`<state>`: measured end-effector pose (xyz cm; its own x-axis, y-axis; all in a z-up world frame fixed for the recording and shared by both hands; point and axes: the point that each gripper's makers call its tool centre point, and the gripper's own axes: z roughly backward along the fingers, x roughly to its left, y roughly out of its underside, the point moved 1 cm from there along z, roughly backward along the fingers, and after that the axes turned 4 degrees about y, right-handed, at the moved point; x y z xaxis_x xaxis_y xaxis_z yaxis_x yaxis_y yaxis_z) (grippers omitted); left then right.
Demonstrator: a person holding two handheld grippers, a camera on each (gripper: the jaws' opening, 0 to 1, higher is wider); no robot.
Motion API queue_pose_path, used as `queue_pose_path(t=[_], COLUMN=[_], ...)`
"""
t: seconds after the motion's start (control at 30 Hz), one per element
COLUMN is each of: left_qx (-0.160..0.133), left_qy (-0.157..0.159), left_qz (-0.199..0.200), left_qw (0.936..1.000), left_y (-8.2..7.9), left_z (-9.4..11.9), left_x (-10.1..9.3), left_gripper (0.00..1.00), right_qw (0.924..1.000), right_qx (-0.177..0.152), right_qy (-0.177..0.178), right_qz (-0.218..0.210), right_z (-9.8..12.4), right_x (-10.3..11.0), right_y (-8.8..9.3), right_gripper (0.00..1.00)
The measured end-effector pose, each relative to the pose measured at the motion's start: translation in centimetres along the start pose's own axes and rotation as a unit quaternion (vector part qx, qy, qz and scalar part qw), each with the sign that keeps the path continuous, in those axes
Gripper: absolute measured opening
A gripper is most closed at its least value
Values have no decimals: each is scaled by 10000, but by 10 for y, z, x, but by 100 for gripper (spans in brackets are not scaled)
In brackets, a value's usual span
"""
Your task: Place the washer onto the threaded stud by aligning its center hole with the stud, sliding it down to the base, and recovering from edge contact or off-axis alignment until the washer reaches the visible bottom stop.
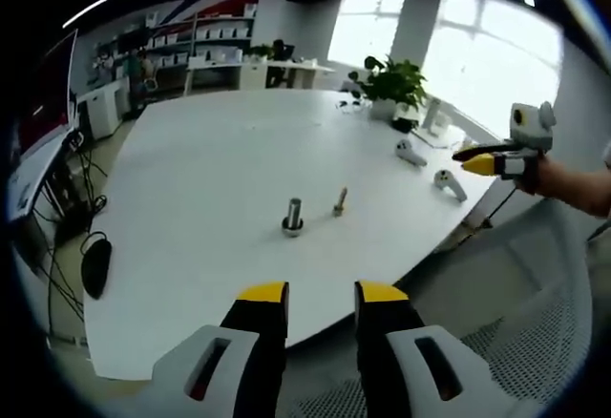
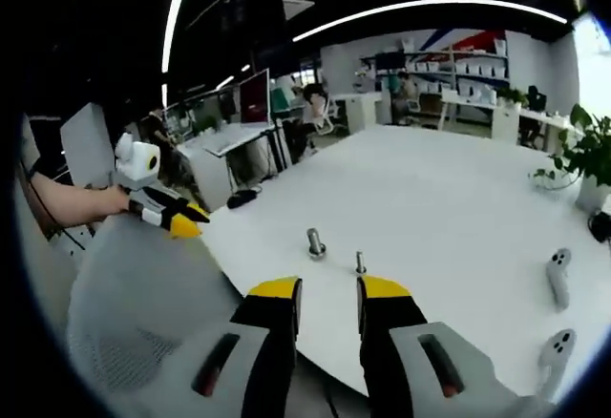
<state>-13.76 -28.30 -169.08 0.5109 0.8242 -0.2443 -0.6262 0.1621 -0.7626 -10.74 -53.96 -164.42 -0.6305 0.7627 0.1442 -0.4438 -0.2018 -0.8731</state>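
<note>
- Reaching in from off the near edge of the white counter (image 1: 191, 179), the left tongs (image 1: 321, 296) stand released and grasp nothing; a blind approach from this far back could knock the parts over before either is gripped.
- Standing left of the pair, well in from the near edge, the metal stud (image 1: 292, 218) rises upright from a wider base; whether the washer already rings that base is too small to tell, so mistaking the base for the washer is a real risk.
- Sitting just beside it to the right, a small brass-coloured piece (image 1: 339, 202) stands upright; it is light and narrow, I judge, and a brush from a jaw would tip it or roll it toward the edge.
- Hovering off the counter's right-hand edge, the right tongs (image 2: 328, 294) are also released and hold nothing; if they descend off-axis, the washer could catch on the threads and jam tilted.
- Lying near the far right edge, two white controllers (image 1: 411, 153) and a potted plant (image 1: 389, 84) could snag a wide swing.
</note>
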Motion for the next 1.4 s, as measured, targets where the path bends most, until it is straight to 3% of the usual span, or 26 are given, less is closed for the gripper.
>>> queue_pose_path(t=[0.1, 0.2, 0.3, 0.37, 0.53, 0.8, 0.9, 1.13, 1.27, 1.4], left_qx=[-65, -126, -75, -60, -94, -226, -158, -144, -99, -128], left_qy=[-22, -45, -68, -39, -51, -84, -64, -83, -105, -143], left_qz=[-5, 6, 46, -1, 1, 18, -26, 34, 10, 51], left_qw=[10000, 9999, 9999, 10000, 9999, 9997, 9999, 9999, 9999, 9998], left_y=[-2, -4, -2, -3, -3, -7, -6, -5, -3, -4], left_z=[1, 1, 1, 0, 1, 3, 1, 2, 2, 2], left_x=[1, 2, 3, 1, 1, 2, 1, 3, 4, 7], left_gripper=[25, 25, 25, 25, 25, 25, 25, 25, 25, 25], right_qw=[9998, 9975, 9996, 9992, 9987, 9987, 9969, 9952, 9972, 9951], right_qx=[-47, -233, -90, -242, -236, -149, 7, -303, -136, -57], right_qy=[144, 78, 275, 313, 442, 482, 742, 736, 659, 683], right_qz=[-148, -660, -19, -85, -113, -72, -245, -570, -322, -709], right_z=[7, 8, 7, 7, 7, 6, 9, 14, 14, 8], right_x=[4, 18, 15, 13, 6, 5, -4, -3, 7, -3], right_y=[2, 3, 6, 2, 9, 12, 19, 13, 23, 23], right_gripper=[26, 26, 26, 27, 27, 26, 26, 27, 28, 27])
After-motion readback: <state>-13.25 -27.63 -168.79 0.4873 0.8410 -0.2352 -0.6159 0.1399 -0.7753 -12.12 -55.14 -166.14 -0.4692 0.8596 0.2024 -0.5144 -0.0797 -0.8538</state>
